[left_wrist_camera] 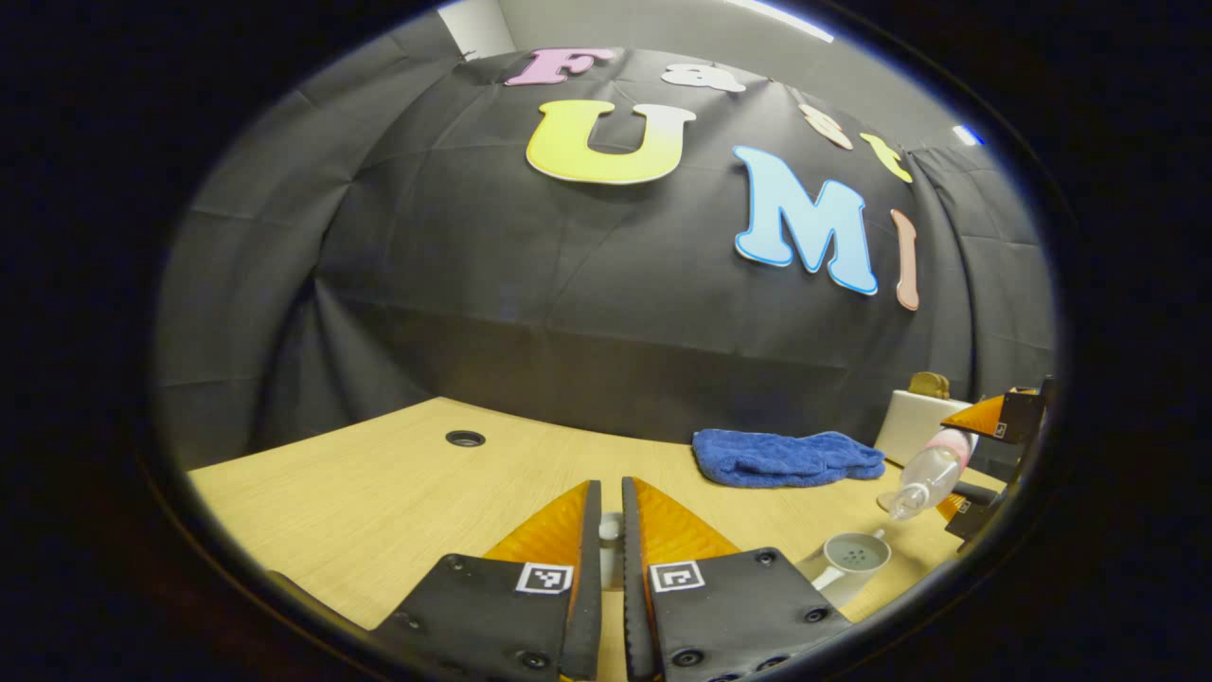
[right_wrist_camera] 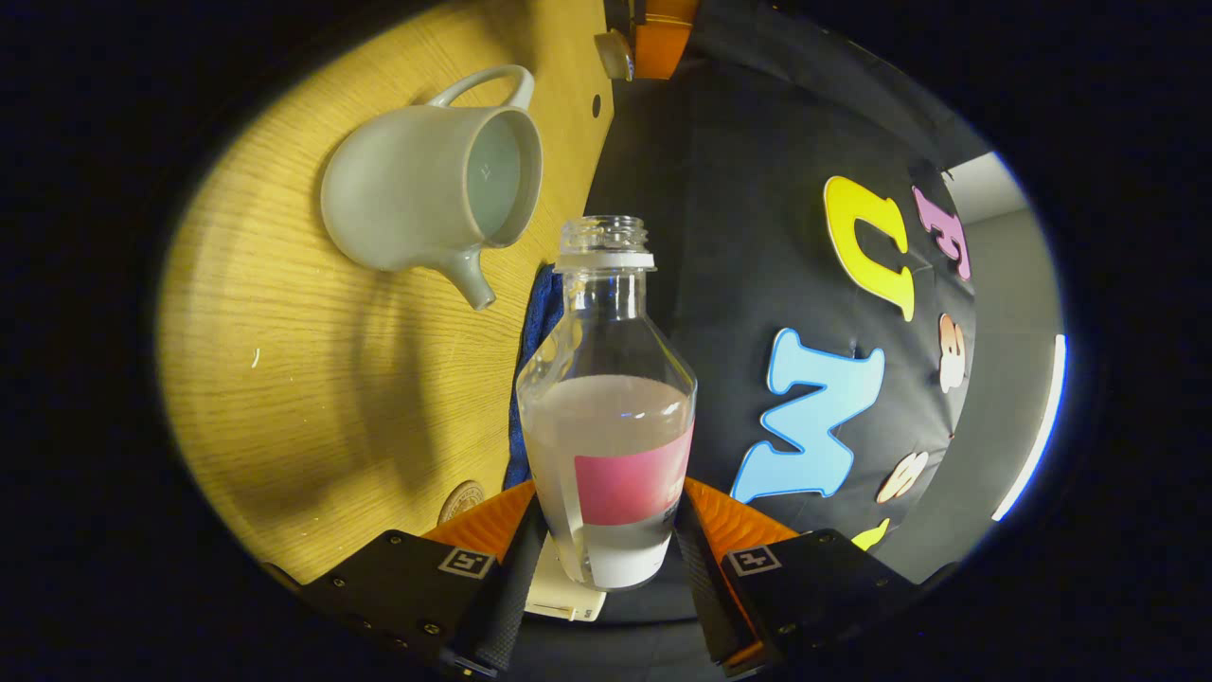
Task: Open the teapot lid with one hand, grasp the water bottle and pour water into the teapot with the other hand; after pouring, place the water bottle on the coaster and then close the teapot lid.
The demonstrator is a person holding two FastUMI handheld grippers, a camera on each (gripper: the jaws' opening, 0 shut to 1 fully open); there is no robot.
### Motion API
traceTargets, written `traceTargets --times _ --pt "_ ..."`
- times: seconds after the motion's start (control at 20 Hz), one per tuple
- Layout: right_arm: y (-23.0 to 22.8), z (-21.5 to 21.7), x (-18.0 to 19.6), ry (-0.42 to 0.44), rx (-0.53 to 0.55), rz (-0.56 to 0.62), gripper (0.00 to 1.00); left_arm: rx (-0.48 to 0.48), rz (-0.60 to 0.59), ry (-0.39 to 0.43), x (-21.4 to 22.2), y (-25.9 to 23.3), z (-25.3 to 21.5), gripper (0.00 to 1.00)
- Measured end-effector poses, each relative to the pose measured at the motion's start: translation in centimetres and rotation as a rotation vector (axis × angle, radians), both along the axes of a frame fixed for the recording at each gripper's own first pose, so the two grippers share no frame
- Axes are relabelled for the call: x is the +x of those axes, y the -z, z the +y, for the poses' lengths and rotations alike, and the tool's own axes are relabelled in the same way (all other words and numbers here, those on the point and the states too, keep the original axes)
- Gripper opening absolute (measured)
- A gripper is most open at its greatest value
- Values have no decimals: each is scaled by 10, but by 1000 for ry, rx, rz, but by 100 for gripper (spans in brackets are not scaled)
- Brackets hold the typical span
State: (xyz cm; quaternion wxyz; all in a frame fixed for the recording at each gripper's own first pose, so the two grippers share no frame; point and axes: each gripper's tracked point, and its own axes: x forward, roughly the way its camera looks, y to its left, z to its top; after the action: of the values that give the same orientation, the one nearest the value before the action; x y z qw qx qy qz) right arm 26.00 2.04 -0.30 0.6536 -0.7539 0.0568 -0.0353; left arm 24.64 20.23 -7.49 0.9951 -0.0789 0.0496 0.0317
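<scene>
Right gripper view, one water bottle (right_wrist_camera: 606,417) clamped between the right gripper (right_wrist_camera: 606,540) jaws, uncapped, one lidless teapot (right_wrist_camera: 417,204) beyond it on the counter (right_wrist_camera: 312,398), left gripper (left_wrist_camera: 611,540) jaws narrow, pinching one pale lid (left_wrist_camera: 611,542).

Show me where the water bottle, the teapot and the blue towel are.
water bottle (right_wrist_camera: 606,417): right gripper view, on its clear body.
teapot (right_wrist_camera: 402,204): right gripper view, on its outer wall.
blue towel (left_wrist_camera: 786,457): left gripper view, on its folded middle.

pale grey-green teapot (right_wrist_camera: 431,180), clear water bottle (right_wrist_camera: 606,407) with pink label, blue towel (left_wrist_camera: 786,457), light wood-grain table (left_wrist_camera: 379,511).
</scene>
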Motion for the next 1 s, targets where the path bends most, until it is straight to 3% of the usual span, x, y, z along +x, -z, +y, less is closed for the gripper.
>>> traceTargets --times 1.0 --pt "-40 34 0 -129 -318 -124 74 -22 -3 -3 0 -1 3 16"
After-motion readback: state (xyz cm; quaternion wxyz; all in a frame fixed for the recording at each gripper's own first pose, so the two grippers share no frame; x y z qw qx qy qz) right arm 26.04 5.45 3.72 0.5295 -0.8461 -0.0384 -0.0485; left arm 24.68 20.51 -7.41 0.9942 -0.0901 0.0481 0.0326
